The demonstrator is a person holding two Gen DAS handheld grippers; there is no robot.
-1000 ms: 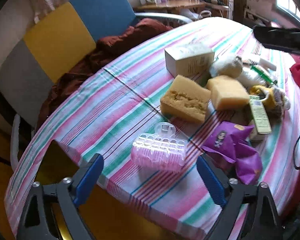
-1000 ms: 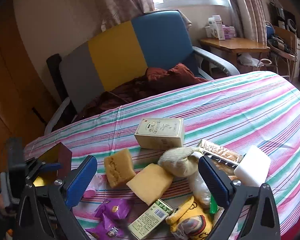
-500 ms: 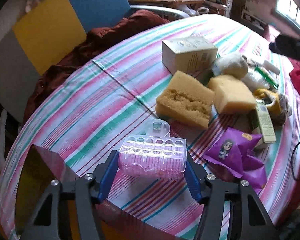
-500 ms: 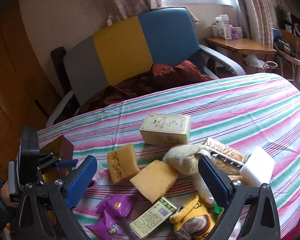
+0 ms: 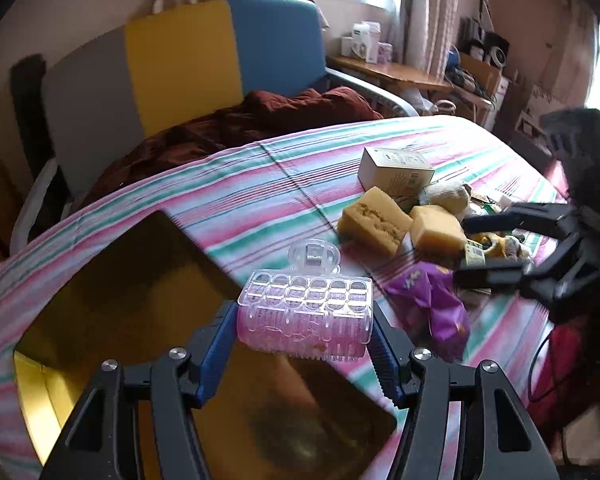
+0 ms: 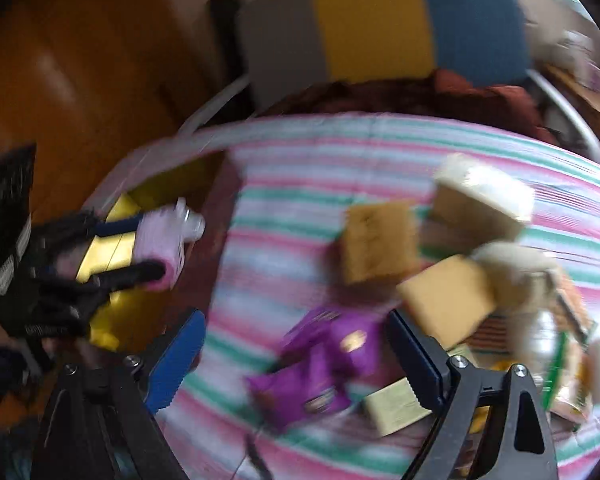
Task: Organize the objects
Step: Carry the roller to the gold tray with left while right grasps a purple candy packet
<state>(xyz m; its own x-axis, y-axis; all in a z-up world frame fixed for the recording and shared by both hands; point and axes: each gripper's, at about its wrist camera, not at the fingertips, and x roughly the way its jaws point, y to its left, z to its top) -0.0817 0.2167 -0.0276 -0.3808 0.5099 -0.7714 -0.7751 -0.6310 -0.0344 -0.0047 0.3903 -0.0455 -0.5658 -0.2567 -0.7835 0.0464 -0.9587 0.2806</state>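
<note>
The left gripper point(image 5: 305, 346) is clamped by its blue-padded fingers on a translucent pink plastic hair claw clip point(image 5: 306, 320), which is held clear of the striped cloth and over the open dark-brown box with a yellow lining point(image 5: 112, 308) at the near-left edge of the pink-, green- and white-striped tablecloth point(image 5: 240, 196). The right-wrist view, though blurred, shows the same clip point(image 6: 162, 246) above the box's yellow interior point(image 6: 104, 248), so the first item appears to be at the point of deposit but not yet released. The right gripper point(image 6: 296, 354) has its fingers wide apart and grips nothing; it hangs over a crumpled purple foil snack packet point(image 6: 316, 376), which is probably the next item. The box seems to hold nothing else, although parts of its floor are hidden by the tool. Remaining in a loose cluster well apart from the box are two yellow sponge blocks point(image 5: 374, 220), a cream cardboard carton point(image 5: 396, 168), a knitted beige bundle point(image 5: 446, 196), a small green-and-cream printed packet point(image 6: 394, 404) and several smaller items too blurred to identify. The task is judged to be at an early stage, with almost all sorting still to do.
</note>
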